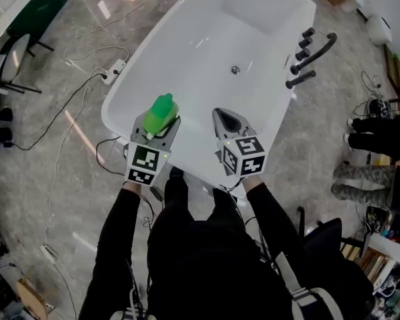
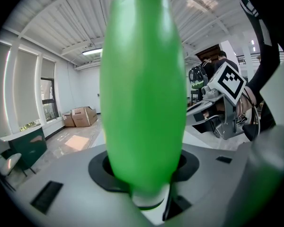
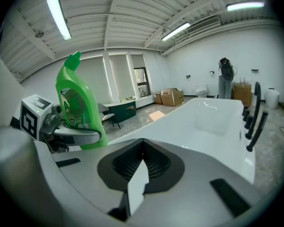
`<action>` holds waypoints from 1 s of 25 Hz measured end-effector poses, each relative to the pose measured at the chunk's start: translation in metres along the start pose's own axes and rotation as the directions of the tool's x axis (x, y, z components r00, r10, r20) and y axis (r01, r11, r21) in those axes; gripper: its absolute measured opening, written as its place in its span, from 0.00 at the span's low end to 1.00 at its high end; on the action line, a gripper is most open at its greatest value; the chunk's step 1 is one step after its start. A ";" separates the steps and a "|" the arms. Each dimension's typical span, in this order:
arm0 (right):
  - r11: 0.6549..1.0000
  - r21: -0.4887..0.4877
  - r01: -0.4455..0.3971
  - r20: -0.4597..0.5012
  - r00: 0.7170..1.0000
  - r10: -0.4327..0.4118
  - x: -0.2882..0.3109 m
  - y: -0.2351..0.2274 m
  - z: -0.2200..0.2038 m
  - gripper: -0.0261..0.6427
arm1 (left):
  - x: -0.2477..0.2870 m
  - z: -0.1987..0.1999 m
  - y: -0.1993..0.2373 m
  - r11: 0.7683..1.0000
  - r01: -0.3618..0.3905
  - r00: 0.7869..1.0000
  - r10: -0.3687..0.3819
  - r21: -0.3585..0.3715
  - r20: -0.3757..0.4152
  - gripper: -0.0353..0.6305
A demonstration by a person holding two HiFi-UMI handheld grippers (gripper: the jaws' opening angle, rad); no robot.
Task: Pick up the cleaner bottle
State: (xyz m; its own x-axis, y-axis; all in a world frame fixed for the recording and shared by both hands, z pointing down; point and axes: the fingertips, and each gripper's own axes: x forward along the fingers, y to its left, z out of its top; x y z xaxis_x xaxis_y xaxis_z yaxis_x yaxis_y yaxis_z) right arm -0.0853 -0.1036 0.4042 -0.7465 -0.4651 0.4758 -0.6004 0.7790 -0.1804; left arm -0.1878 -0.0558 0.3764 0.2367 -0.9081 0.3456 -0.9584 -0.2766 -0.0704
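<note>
Since the green cleaner bottle (image 1: 161,107) already stands between the jaws of the left gripper (image 1: 161,122), I judge that the picking-up step is almost done and only the carrying remains. In the head view the bottle is above the near rim of the white bathtub (image 1: 187,52), on the person's left side, and it seems to rest on nothing, so it is probably lifted. In the right gripper view it stands upright, its bent neck at the top, and the left gripper's jaws go around the lower part of its body. The jaws are rather wide apart because the bottle is broad, and they press on both its sides. In the left gripper view the green body fills the whole middle of the picture, very close to the camera. The right gripper (image 1: 230,120) is just beside it, over the same rim, with its jaws brought together to a point and nothing between them. It does not touch the bottle. The next move, in my opinion, calls for a steady grip and an upright bottle, since the smooth round plastic could slip or turn in the jaws. The dark taps (image 1: 310,49) on the far right rim are well apart.
</note>
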 end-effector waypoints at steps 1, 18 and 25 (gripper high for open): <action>1.000 -0.005 -0.001 0.000 1.000 0.001 0.000 0.002 -0.001 0.04 | -0.003 -0.002 0.001 1.000 -0.002 1.000 0.002 0.001 0.000 0.35; 0.998 -0.062 -0.029 -0.002 1.000 0.028 -0.010 0.028 -0.004 0.04 | -0.028 -0.004 -0.001 1.000 -0.014 1.000 0.014 -0.018 0.007 0.35; 0.996 -0.079 -0.028 0.002 1.000 0.029 -0.013 0.030 -0.002 0.04 | -0.031 -0.004 -0.003 1.000 -0.020 1.000 0.020 -0.022 0.009 0.35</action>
State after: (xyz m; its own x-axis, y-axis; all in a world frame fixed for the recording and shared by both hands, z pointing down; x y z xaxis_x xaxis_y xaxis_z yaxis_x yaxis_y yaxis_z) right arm -0.0928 -0.0727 0.3944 -0.7638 -0.4434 0.4691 -0.5545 0.8227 -0.1253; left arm -0.1928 -0.0253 0.3693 0.2190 -0.9161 0.3360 -0.9662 -0.2517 -0.0565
